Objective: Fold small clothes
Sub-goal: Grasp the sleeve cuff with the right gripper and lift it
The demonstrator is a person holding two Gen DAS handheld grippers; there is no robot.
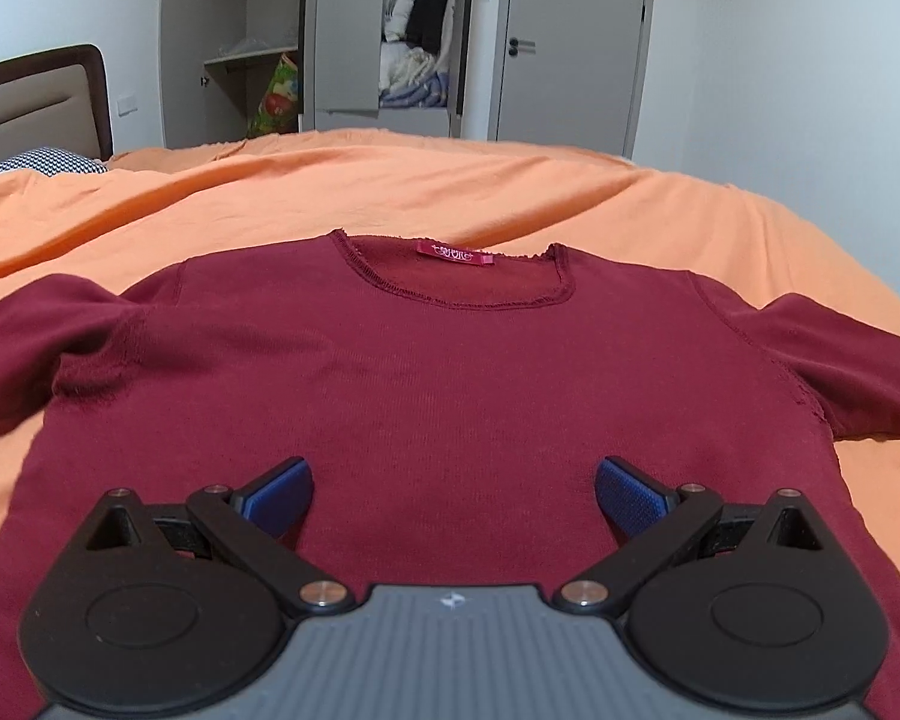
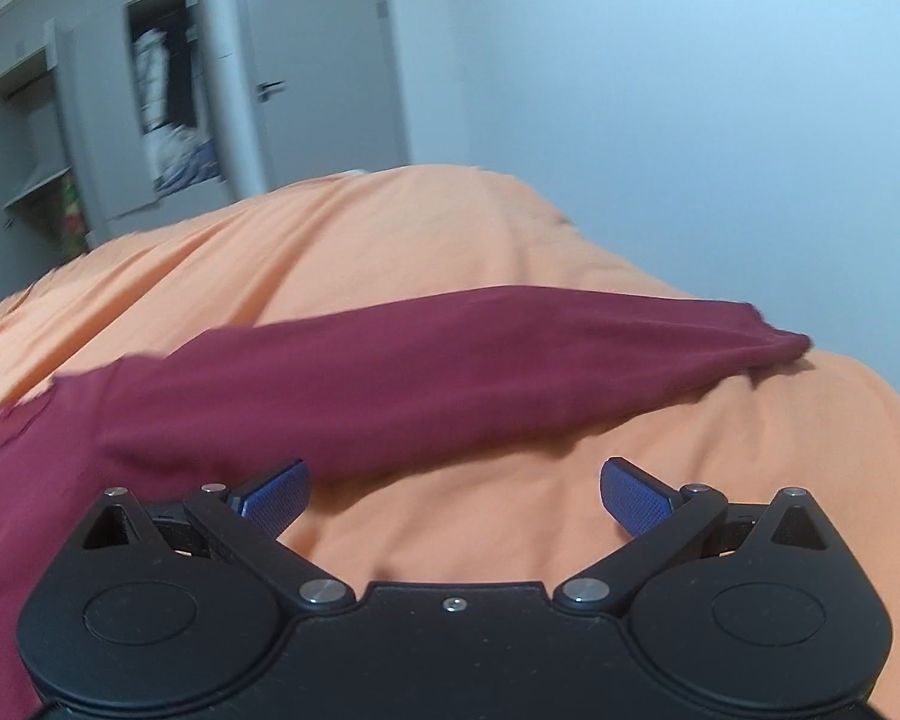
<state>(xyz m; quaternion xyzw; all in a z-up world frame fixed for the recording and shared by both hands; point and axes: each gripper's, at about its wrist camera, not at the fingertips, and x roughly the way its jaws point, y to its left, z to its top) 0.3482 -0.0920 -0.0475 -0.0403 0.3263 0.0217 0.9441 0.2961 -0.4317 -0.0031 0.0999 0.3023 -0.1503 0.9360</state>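
A dark red long-sleeved shirt (image 1: 426, 372) lies flat on the orange bedspread (image 1: 390, 192), neckline and pink label (image 1: 455, 254) at the far side, sleeves spread left and right. My left gripper (image 1: 453, 498) hovers open over the shirt's lower body, nothing between its blue pads (image 1: 282, 495). In the right wrist view, the shirt's right sleeve (image 2: 450, 360) stretches across the bedspread (image 2: 510, 516) toward the right, cuff at the far end. My right gripper (image 2: 453, 495) is open just in front of that sleeve, over bare bedspread, holding nothing.
A headboard (image 1: 42, 102) and patterned pillow (image 1: 42, 162) sit at the far left. Beyond the bed stand an open wardrobe (image 1: 414, 42) with clothes inside and a closed door (image 1: 570, 42). The bed's right edge drops off near the wall (image 2: 894, 384).
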